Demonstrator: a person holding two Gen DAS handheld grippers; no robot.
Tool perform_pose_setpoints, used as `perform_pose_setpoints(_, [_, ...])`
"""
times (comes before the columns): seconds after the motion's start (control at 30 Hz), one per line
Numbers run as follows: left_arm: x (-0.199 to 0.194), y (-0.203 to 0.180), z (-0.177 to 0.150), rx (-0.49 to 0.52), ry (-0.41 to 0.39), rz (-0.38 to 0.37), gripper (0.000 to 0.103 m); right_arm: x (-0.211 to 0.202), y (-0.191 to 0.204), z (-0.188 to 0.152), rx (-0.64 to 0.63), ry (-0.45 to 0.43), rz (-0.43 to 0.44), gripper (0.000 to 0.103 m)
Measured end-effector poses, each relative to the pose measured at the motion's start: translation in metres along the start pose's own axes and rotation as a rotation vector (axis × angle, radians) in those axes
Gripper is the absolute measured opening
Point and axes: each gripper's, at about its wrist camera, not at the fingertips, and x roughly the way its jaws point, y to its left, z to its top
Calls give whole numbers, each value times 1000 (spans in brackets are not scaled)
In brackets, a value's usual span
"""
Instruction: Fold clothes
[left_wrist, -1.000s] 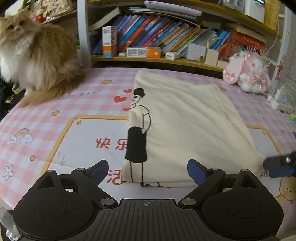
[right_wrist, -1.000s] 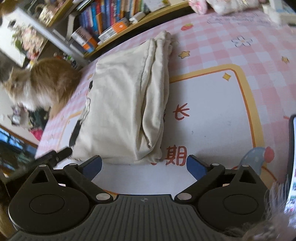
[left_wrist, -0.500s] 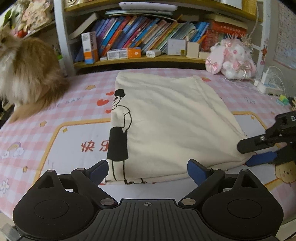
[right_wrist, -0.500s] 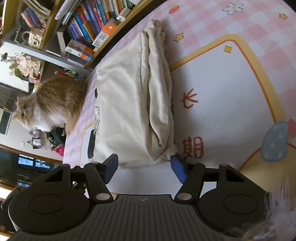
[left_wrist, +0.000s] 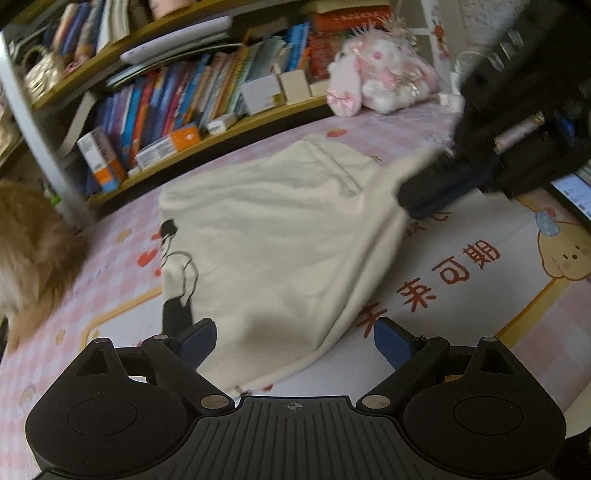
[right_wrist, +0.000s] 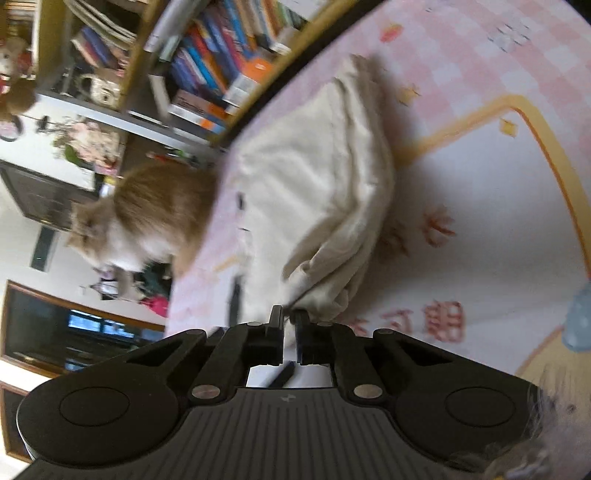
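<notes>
While our right gripper pinches a corner of the cream shirt and lifts that edge off the pink bedsheet, our left gripper hangs with its jaws wide apart over the near hem. Beyond the half-folded shirt sit an orange cat and a bookshelf.

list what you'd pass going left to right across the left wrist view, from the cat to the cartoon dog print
orange cat → black figure print on the cream garment → right gripper clamped on the garment's edge → red characters on the mat → cartoon dog print
</notes>
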Motion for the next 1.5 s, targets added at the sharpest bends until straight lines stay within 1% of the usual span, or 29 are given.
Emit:
perform_pose_setpoints(0.13, [13, -10, 7, 55, 3, 28, 94, 1, 9, 4, -22, 0, 27, 5])
perform_pose_setpoints(0.2, [18, -13, 10, 76, -1, 49, 94, 3, 13, 2, -49, 5, 7, 5])
perform_pose_setpoints(0.27, [18, -12, 13, 75, -1, 48, 94, 3, 16, 1, -88, 11, -33, 6])
perform_pose_setpoints(0.3, [17, -11, 13, 71, -1, 40, 94, 1, 18, 1, -114, 11, -64, 9])
perform_pose_setpoints(0.37, [14, -8, 12, 62, -8, 16, 94, -8, 16, -2, -143, 8, -117, 24])
perform_pose_setpoints(0.4, [12, -8, 12, 57, -11, 1, 94, -13, 13, -3, -144, 5, -134, 45])
perform_pose_setpoints(0.43, [10, -7, 11, 51, -14, -13, 94, -17, 8, -4, -133, 0, -146, 51])
perform_pose_setpoints(0.57, [4, -8, 7, 39, -20, -66, 94, -22, -13, -4, -62, -15, -202, 50])
perform_pose_setpoints(0.67, [0, -13, 5, 64, -28, -94, 94, -13, -23, -2, -17, -10, -242, 48])
perform_pose_setpoints(0.77, [-1, -17, 3, 98, -23, -98, 94, 1, -25, -2, -5, -2, -258, 41])
perform_pose_setpoints(0.8, [0, -19, 3, 109, -19, -94, 94, 5, -25, -1, -2, 6, -248, 37])
perform_pose_setpoints(0.83, [1, -20, 2, 124, -16, -85, 94, 9, -25, 0, 9, 21, -235, 25])
perform_pose_setpoints(0.87, [1, -22, 2, 144, -15, -70, 94, 11, -25, 2, 25, 36, -216, 18])
perform_pose_setpoints(0.9, [2, -24, 2, 167, -17, -51, 94, 12, -25, 4, 40, 46, -191, 15])
perform_pose_setpoints(0.93, [2, -27, 2, 192, -23, -31, 94, 9, -22, 6, 52, 38, -148, 14])
perform_pose_setpoints(1.03, [5, -34, 2, 271, -48, 29, 94, -6, -7, 13, 61, -14, -15, 13])
perform_pose_setpoints(1.1, [10, -37, 3, 319, -64, 75, 93, -13, -1, 17, 59, -33, 14, 12])
perform_pose_setpoints(1.13, [12, -38, 3, 342, -72, 98, 86, -14, 2, 18, 53, -35, 8, 12])
perform_pose_setpoints(1.17, [14, -39, 3, 361, -75, 121, 77, -14, 3, 19, 45, -37, 0, 12])
perform_pose_setpoints(1.2, [17, -38, 3, 369, -69, 142, 60, -14, 4, 18, 34, -35, -15, 12])
perform_pose_setpoints(1.23, [19, -35, 3, 368, -62, 152, 51, -14, 3, 18, 23, -33, -32, 12])
perform_pose_setpoints(1.27, [20, -32, 3, 359, -57, 153, 40, -13, 3, 17, 13, -29, -46, 12])
perform_pose_setpoints(1.37, [19, -22, 2, 327, -60, 117, 31, -12, 4, 10, -42, -22, -98, 12])
perform_pose_setpoints(1.4, [18, -21, 2, 322, -63, 105, 31, -12, 7, 9, -78, -23, -128, 17])
perform_pose_setpoints(1.47, [19, -17, 3, 310, -62, 88, 31, -11, 11, 4, -159, -25, -190, 31])
perform_pose_setpoints(1.5, [19, -16, 3, 303, -60, 79, 31, -13, 14, 1, -221, -32, -223, 47])
